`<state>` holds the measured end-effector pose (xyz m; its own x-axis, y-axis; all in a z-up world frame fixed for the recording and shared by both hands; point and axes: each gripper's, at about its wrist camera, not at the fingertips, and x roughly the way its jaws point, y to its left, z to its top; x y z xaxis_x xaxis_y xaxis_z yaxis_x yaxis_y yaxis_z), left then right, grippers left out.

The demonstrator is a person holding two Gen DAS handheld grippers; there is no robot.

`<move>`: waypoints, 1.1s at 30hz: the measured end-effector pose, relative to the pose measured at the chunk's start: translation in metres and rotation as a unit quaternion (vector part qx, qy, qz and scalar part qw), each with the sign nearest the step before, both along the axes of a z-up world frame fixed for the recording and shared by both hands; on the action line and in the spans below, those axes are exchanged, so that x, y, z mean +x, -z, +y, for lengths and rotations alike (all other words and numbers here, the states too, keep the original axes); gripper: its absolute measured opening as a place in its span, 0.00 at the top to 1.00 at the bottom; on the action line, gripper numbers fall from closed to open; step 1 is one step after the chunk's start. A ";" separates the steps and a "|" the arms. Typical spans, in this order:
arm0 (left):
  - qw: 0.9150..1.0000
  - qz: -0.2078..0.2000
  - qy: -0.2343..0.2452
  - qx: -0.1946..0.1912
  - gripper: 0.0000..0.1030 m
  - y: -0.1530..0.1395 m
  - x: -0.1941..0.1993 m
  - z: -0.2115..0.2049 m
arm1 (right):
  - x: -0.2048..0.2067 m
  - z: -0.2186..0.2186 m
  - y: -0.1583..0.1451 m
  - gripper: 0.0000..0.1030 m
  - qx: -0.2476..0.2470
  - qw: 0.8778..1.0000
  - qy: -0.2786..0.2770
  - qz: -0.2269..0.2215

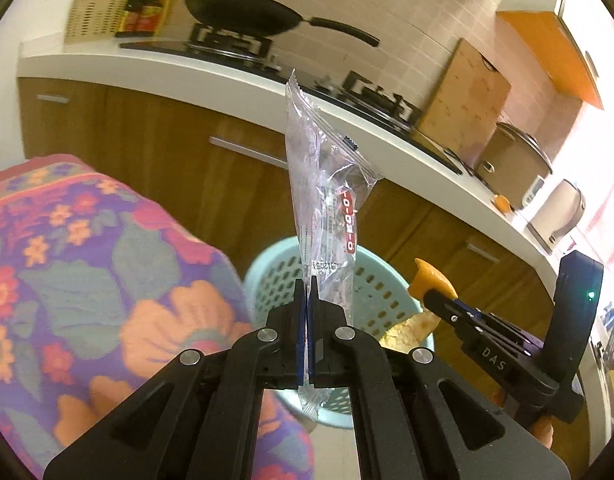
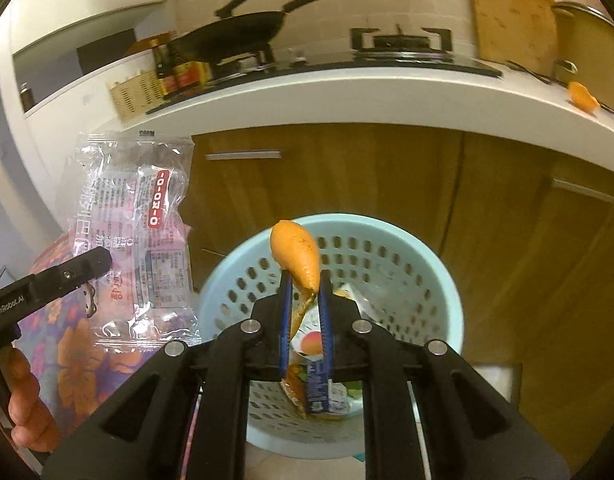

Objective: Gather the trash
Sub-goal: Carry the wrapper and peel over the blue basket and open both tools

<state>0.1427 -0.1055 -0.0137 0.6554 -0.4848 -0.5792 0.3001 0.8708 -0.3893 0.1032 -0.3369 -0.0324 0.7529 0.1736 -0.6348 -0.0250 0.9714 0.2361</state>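
Observation:
My left gripper [image 1: 306, 292] is shut on a clear plastic wrapper [image 1: 327, 184] with a red label, held upright above the near rim of a light-blue perforated waste basket [image 1: 371, 292]. The wrapper also shows in the right wrist view [image 2: 139, 236], left of the basket [image 2: 423, 280]. My right gripper [image 2: 303, 284] is shut on an orange peel [image 2: 297, 256] over the basket's opening. It also shows in the left wrist view [image 1: 431, 294] with the peel [image 1: 429, 280]. A juice carton [image 2: 319, 380] and other scraps lie in the basket.
A floral cloth [image 1: 87, 272] covers a surface at left beside the basket. Behind run brown cabinets [image 1: 155, 148] under a white counter [image 1: 211, 76] with a stove, a black wok [image 1: 247, 10], a cutting board [image 1: 467, 96], pots and another orange peel [image 2: 583, 96].

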 end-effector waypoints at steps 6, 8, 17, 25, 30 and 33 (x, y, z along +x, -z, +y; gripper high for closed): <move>1.000 0.014 0.017 0.009 1.00 0.009 0.007 -0.016 | 0.001 -0.012 0.010 0.88 0.009 0.999 0.018 0.025; 0.999 0.021 0.023 0.012 0.98 0.013 0.010 -0.020 | 0.003 -0.015 0.013 0.83 0.016 0.999 0.020 0.029; 0.999 0.010 0.014 0.031 0.60 0.015 0.005 -0.022 | -0.003 -0.013 0.013 0.71 0.012 0.999 0.018 0.030; 0.999 -0.032 -0.012 0.037 0.39 -0.010 -0.023 0.000 | -0.019 0.004 -0.008 0.55 -0.004 1.000 0.010 0.005; 0.994 -0.068 -0.054 0.061 0.32 -0.021 -0.053 0.024 | -0.037 0.022 -0.023 0.51 -0.013 1.000 0.001 -0.025; 0.992 -0.076 -0.077 0.066 0.31 -0.024 -0.065 0.040 | -0.047 0.036 -0.031 0.36 -0.022 0.999 -0.003 -0.042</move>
<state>0.0779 -0.0651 0.0101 0.8005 -0.2986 -0.5196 0.2063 0.9513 -0.2289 0.0558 -0.3006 -0.0017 0.8030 0.1514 -0.5765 -0.0478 0.9805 0.1908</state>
